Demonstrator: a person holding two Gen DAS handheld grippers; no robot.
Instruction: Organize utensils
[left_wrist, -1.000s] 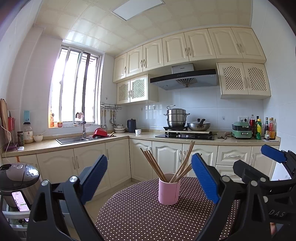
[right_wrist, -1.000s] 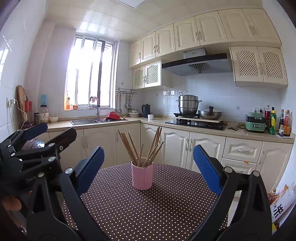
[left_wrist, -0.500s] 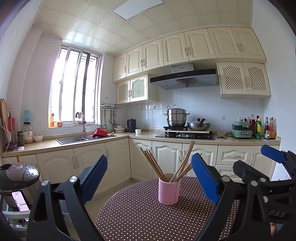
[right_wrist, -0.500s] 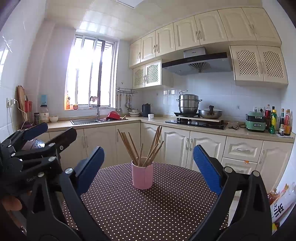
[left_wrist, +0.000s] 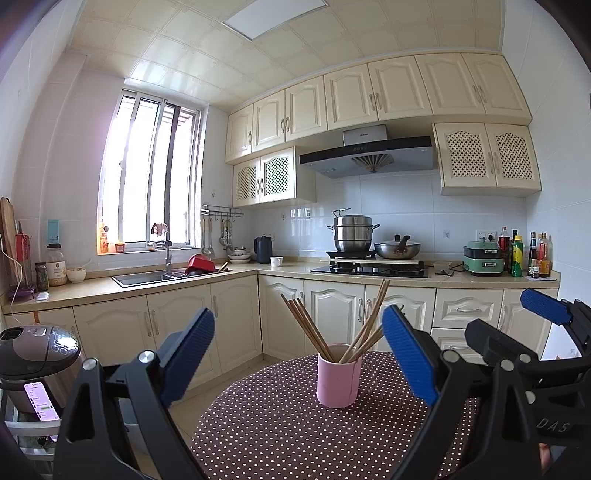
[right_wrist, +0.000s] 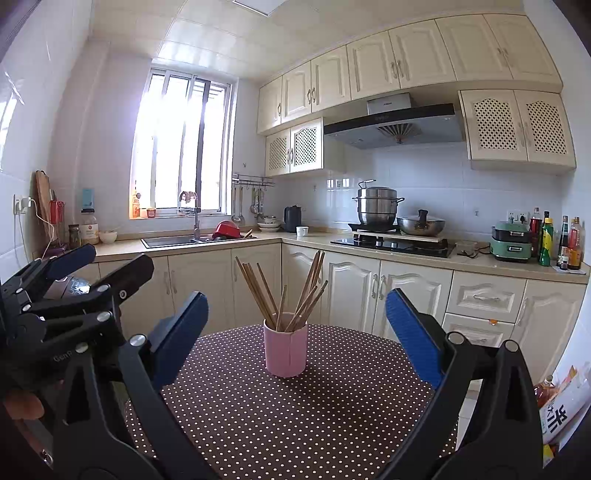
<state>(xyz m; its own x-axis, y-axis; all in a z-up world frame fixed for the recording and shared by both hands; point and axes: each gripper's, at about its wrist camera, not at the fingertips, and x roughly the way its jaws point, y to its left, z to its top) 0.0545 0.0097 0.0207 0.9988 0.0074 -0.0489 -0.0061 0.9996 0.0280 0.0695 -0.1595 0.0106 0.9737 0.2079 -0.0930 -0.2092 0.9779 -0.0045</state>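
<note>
Polka-dot tabletop (right_wrist: 332, 424) carries a pink cup (right_wrist: 285, 349) of chopsticks (right_wrist: 258, 288); both tongs (left (left_wrist: 299, 354), right (right_wrist: 295, 332)) gape empty, unchanged; "DAS" shows on the right one.

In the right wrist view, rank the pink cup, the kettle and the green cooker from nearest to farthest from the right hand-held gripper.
From the right hand-held gripper:
1. Pink cup, centre, on the dotted table.
2. and 3. Black kettle, back corner counter, and green cooker, right counter: too close to call.

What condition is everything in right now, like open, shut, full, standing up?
Left tool: open, holding nothing.
Right tool: open, holding nothing.
Pink cup: upright on the dotted table.
Chopsticks: standing in the cup, fanned out.
Upper cabinets: doors shut.
Steamer pot: on the stove, lidded.
</note>
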